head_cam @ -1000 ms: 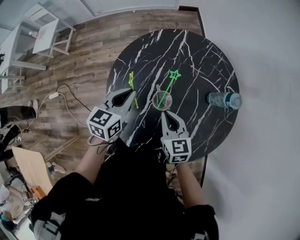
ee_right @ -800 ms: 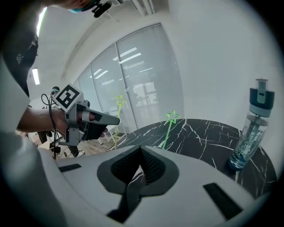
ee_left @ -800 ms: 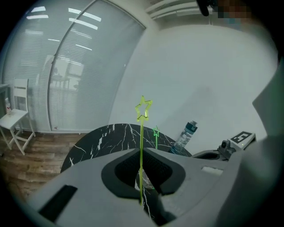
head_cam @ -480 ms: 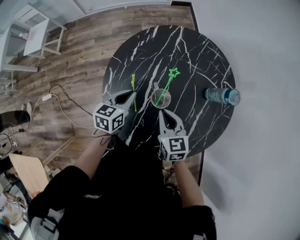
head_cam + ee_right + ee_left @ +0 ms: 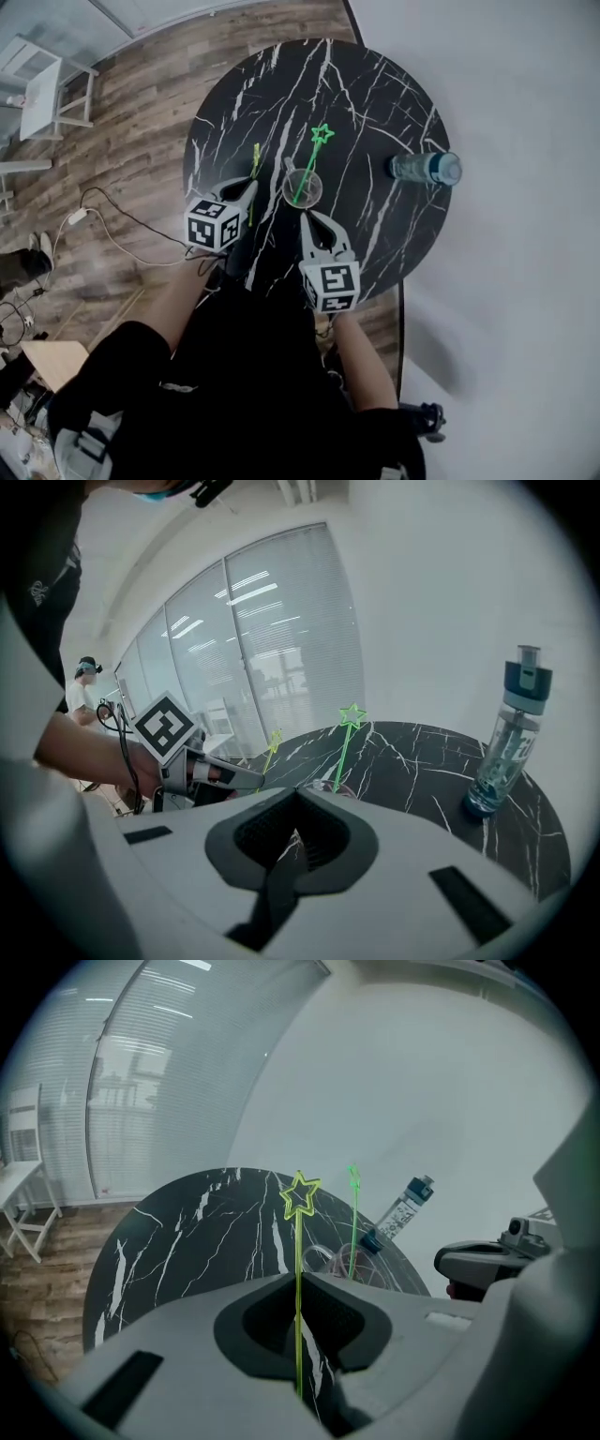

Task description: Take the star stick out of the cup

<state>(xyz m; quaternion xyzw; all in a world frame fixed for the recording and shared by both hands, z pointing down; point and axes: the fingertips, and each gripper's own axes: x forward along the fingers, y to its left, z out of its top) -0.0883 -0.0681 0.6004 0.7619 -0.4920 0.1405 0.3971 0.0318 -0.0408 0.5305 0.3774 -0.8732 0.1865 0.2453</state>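
a round black marble-pattern table [image 5: 375, 84] is seen from above on a wood plank floor [image 5: 122, 122]. a clear plastic cup [image 5: 302, 188] is stood upright near the table's near edge, and a thin green star-topped stick [image 5: 312, 161] is leaned inside it, star end up and tilted toward the far right. the cup is also seen in the left gripper view [image 5: 330, 1260], with the green stick [image 5: 353, 1222] rising out of it.

the left gripper [image 5: 249, 185] is positioned just left of the cup, apart from it. in the left gripper view its jaws [image 5: 300, 1277] are clamped onto a yellow-green star-topped stick [image 5: 299, 1241], held upright with the star above the jaw tips. this stick [image 5: 255, 164] is outside the cup; its lower end is probably off the table, but that is hidden by the gripper.

the right gripper [image 5: 307, 216] is placed just in front of the cup, not touching it. in the right gripper view its jaws [image 5: 298, 789] are pressed together with nothing between them; the green stick [image 5: 344, 747] is seen just beyond the tips.

a clear water bottle with a dark blue cap [image 5: 427, 168] is laid near the table's right edge in the head view, well apart from the cup. a white chair [image 5: 42, 89] and a pale cable [image 5: 122, 225] are seen on the floor at left.
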